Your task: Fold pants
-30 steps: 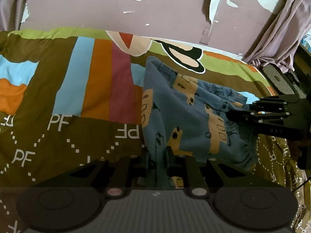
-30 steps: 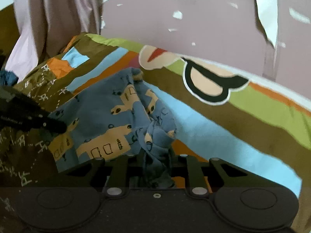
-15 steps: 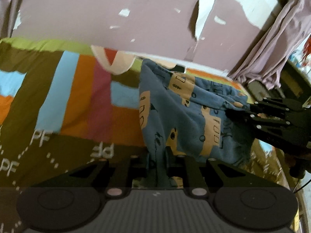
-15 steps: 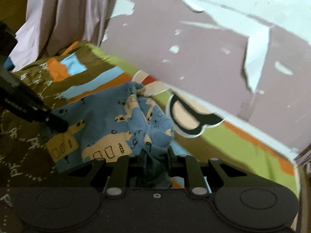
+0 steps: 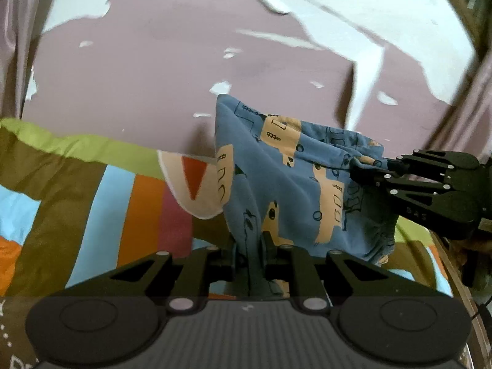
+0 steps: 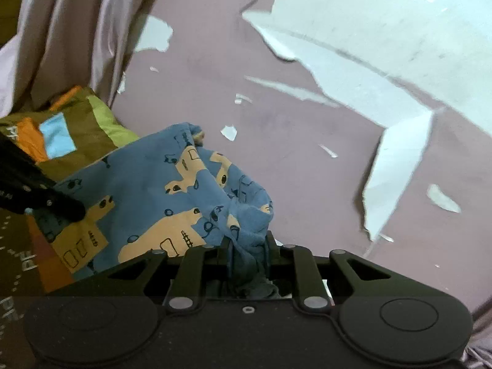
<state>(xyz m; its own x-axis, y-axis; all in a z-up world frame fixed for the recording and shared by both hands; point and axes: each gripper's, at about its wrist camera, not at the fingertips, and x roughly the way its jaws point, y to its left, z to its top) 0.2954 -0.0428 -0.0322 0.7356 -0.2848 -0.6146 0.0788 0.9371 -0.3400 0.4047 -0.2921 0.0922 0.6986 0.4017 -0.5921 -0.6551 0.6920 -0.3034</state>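
Both pairs of jaws stand narrow, and each pair is pinched on blue cloth. In the left wrist view, the left gripper [image 5: 248, 246] clamps an edge of the pants [image 5: 292, 184], and the fabric rises from its fingers as a stretched sheet. The right gripper [image 5: 358, 169] enters this view from the right side and holds another part of the same edge, where the cloth is gathered into a bunch. In the right wrist view, the right gripper [image 6: 247, 246] bites this crumpled bunch of the pants [image 6: 147, 196], and the tip of the left gripper [image 6: 73, 212] shows at the left, closed on the cloth.

The pants are blue with beige vehicle shapes and dark outlines. They hang between the two grippers, lifted above the bedspread [image 5: 77, 190], near its far edge. The bedspread is brown with stripes of light blue, orange, maroon and green. Behind it stands a mauve wall [image 5: 153, 70] with peeling paint and white patches. A pale curtain [image 6: 70, 30] hangs at the left in the right wrist view.
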